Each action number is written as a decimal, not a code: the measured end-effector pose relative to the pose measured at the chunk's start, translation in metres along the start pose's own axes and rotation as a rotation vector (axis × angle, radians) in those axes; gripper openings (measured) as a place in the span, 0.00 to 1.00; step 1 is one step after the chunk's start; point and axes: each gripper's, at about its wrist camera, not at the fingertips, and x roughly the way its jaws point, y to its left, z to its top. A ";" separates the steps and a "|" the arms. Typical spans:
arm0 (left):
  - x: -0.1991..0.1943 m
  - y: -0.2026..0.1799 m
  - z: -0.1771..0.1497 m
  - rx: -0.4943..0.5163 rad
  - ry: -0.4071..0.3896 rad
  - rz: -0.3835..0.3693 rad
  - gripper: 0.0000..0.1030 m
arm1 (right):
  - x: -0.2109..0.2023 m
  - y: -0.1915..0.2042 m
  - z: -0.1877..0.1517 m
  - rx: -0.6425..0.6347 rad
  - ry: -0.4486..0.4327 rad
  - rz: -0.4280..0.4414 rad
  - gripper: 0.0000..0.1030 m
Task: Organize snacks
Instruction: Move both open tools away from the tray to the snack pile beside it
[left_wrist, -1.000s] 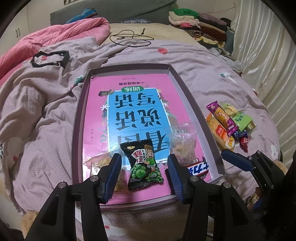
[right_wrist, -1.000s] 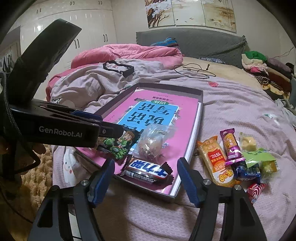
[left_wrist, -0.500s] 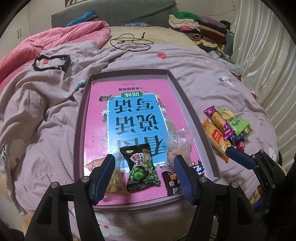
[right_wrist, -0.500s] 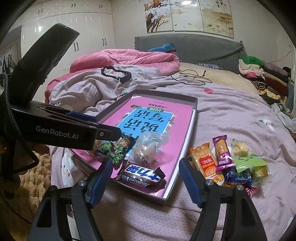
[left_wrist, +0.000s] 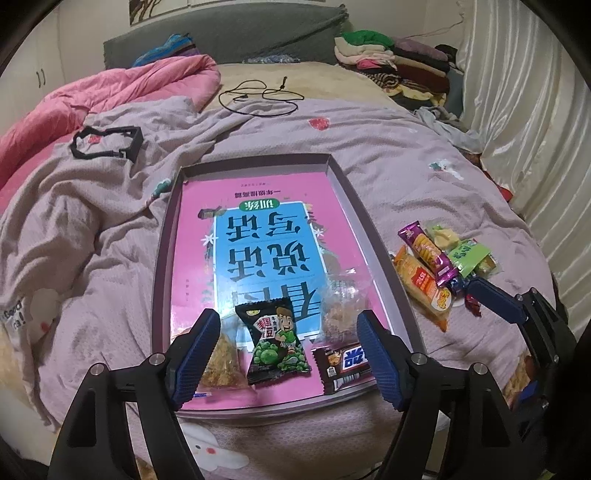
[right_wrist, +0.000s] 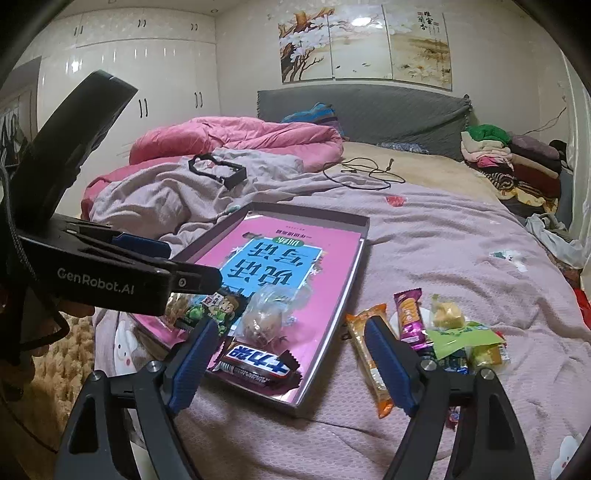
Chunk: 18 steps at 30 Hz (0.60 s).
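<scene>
A shallow grey tray lined with a pink and blue book lies on the bed. At its near end lie a clear bag of yellow snack, a black green-pea pack, a clear bag of brown snack and a chocolate bar. The tray and bar show in the right wrist view too. A pile of loose snacks lies right of the tray, also in the right wrist view. My left gripper is open and empty above the tray's near end. My right gripper is open and empty, between bar and pile.
A pink duvet is bunched at the far left. A black frame and a black cord lie on the bedding beyond the tray. Folded clothes are stacked at the far right. White curtains hang along the right.
Both grippers have pulled back and up from the tray. The left jaws have opened wider. The snacks have not moved.
</scene>
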 end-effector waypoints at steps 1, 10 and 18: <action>-0.001 -0.001 0.000 0.002 -0.002 0.000 0.76 | -0.001 -0.001 0.001 0.002 -0.003 -0.002 0.79; -0.014 -0.013 0.004 0.022 -0.024 -0.007 0.76 | -0.011 -0.011 0.005 0.025 -0.037 -0.011 0.82; -0.023 -0.021 0.007 0.033 -0.038 -0.017 0.76 | -0.023 -0.025 0.009 0.053 -0.070 -0.035 0.83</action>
